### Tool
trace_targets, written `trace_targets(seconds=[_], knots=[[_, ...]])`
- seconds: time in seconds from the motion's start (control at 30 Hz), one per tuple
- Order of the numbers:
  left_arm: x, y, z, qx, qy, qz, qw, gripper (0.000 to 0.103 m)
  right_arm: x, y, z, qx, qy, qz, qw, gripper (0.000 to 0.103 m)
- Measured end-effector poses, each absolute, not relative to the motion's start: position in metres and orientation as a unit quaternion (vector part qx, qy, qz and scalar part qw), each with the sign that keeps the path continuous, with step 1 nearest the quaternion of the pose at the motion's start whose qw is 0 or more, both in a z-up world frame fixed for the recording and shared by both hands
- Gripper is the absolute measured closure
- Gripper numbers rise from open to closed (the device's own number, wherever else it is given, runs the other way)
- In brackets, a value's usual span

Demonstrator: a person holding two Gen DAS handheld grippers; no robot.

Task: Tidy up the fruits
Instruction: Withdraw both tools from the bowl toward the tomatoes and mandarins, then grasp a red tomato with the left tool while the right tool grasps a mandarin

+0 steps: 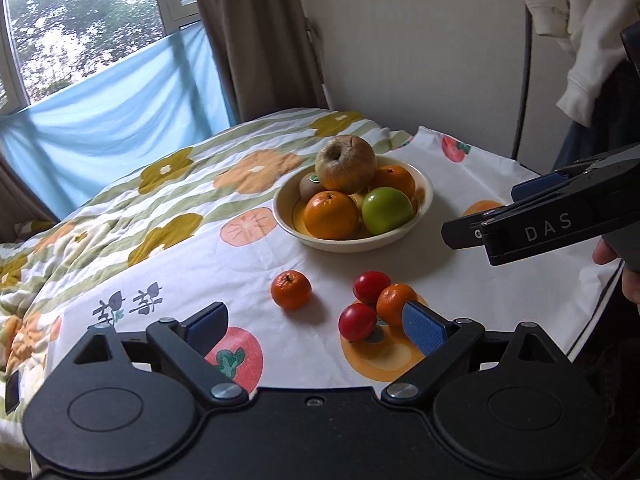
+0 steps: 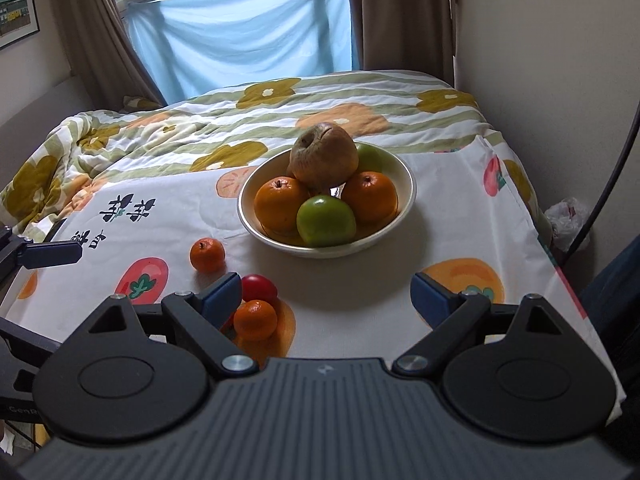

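Fruit sorting partly done: bowl loaded, four small fruits loose on the cloth.

Nearest, the left gripper [image 1: 316, 322] has its fingers spread wide and empty, low over the cloth [image 1: 248, 268]; its right pad sits just in front of a mandarin [image 1: 396, 304] that is clustered with two tomatoes [image 1: 358, 321] [image 1: 371, 286]; contact cannot be told. A second mandarin [image 1: 291, 289] lies apart to the left. The right gripper [image 2: 326, 298] is likewise spread and holds nothing. Farther back, the bowl [image 1: 424, 196] carries two oranges [image 1: 330, 215], a green apple [image 1: 387, 210], a kiwi [image 1: 311, 185] and a brown apple [image 1: 345, 164] on top. Judged remaining: move the four loose fruits to the bowl.
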State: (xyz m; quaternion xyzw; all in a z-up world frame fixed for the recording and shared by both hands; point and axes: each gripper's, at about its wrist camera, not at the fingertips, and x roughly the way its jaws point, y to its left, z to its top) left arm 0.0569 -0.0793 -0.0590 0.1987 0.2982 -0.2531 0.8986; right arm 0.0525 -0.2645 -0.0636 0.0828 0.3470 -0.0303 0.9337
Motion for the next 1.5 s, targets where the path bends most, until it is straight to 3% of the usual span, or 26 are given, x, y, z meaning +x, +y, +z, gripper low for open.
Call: trace_targets(seconds=[0.3,0.53,0.77,0.97,1.5], knots=[[0.091,-0.083,-0.095,0.229,0.304,-0.314,0.870,0.013,0.052,-0.247,-0.103,0.111,0.350,-0.061,0.928,0.000],[0.104,-0.091,-0.118,0.248,0.325,-0.349,0.844,0.038,0.060,-0.239,-0.119,0.117,0.353,-0.069,0.926,0.001],[0.107,-0.096,-0.127,0.257,0.334,-0.373,0.827,0.047,0.064,-0.235,-0.125,0.131,0.357,-0.064,0.922,0.011],[0.109,-0.100,-0.129,0.253,0.338,-0.383,0.822,0.068,0.066,-0.232,-0.125,0.132,0.363,-0.049,0.921,0.020],[0.099,-0.098,-0.130,0.263,0.338,-0.355,0.831,0.069,0.075,-0.218,-0.134,0.116,0.370,-0.004,0.922,0.031]])
